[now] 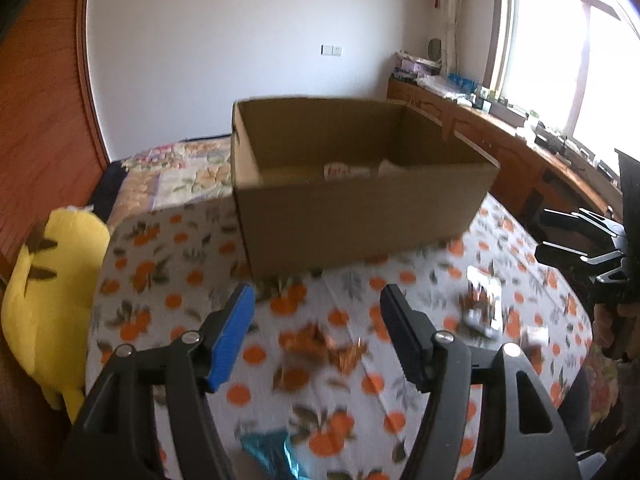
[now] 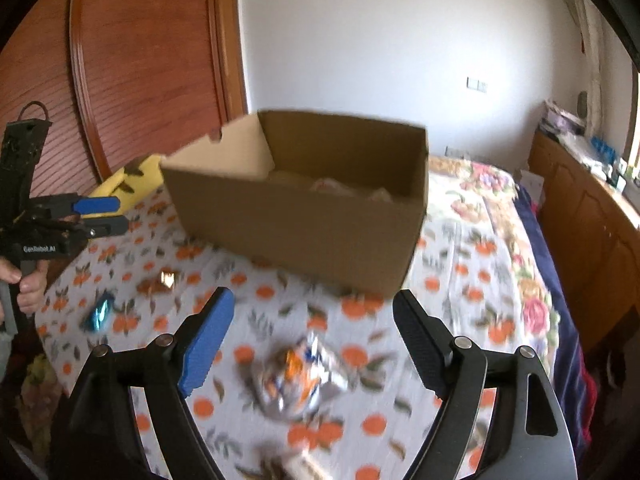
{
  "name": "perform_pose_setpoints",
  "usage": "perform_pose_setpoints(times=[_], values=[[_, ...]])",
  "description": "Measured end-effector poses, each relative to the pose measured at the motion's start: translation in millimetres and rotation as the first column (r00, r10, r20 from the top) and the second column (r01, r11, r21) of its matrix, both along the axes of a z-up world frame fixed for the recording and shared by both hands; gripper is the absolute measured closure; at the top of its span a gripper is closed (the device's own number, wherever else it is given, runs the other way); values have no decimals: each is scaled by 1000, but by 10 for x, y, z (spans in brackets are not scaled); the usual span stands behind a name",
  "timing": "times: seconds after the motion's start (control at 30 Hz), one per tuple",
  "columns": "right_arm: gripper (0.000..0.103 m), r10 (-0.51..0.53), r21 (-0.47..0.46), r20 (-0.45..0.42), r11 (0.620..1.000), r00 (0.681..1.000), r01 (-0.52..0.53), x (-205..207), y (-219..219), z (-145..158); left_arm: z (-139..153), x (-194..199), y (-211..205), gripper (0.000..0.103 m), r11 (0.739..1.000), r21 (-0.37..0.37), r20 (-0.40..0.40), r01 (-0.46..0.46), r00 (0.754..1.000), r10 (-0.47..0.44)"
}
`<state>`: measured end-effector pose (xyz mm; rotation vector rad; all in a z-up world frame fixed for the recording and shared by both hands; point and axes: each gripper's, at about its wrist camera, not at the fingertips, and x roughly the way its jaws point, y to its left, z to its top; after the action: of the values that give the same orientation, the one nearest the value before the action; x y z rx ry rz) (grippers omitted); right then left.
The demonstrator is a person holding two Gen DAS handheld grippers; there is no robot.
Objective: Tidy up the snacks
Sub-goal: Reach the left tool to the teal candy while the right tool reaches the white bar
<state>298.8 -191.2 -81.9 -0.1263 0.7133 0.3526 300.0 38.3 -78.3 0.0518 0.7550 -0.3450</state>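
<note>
An open cardboard box (image 1: 360,216) stands on a table with an orange-print cloth (image 1: 168,280); pale packets lie inside it. My left gripper (image 1: 316,308) is open and empty above a brown-orange snack wrapper (image 1: 324,348). A blue foil snack (image 1: 272,452) lies near its base. A silver snack pack (image 1: 482,304) lies to the right. My right gripper (image 2: 316,312) is open and empty above that silver and orange pack (image 2: 300,376). The box (image 2: 304,216) sits just beyond. The left gripper (image 2: 104,216) shows at the far left, with the brown wrapper (image 2: 160,280) and blue snack (image 2: 100,314) below it.
A yellow plush toy (image 1: 48,304) sits off the table's left edge. A bed with a floral quilt (image 2: 492,208) lies behind the box. A wooden cabinet (image 1: 500,140) with clutter runs under the window. A wooden wardrobe (image 2: 140,72) stands at the left.
</note>
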Motion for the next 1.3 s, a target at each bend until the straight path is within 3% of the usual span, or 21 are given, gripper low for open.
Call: perform_pose_setpoints(times=[0.13, 0.33, 0.57, 0.77, 0.97, 1.3], values=[[20, 10, -10, -64, 1000, 998, -10, -162, -66, -267, -211, -169, 42, 37, 999, 39, -1, -19, 1000, 19], [20, -19, -7, -130, 1000, 991, 18, -294, -208, -625, -509, -360, 171, 37, 998, 17, -59, -57, 997, 58], [22, -3, 32, -194, 999, 981, 9, -413, -313, -855, -654, -532, 254, 37, 995, 28, -72, -95, 993, 97], [23, 9, 4, -185, 1000, 983, -8, -502, -326, -879, -760, -609, 283, 37, 992, 40, -101, -117, 988, 121], [23, 2, -102, -155, 995, 988, -18, -665, -255, -920, -816, -663, 288, 37, 990, 36, -110, -139, 984, 143], [23, -38, -74, -108, 997, 993, 30, -734, -286, -946, -897, -711, 314, 41, 983, 17, -81, -184, 979, 185]])
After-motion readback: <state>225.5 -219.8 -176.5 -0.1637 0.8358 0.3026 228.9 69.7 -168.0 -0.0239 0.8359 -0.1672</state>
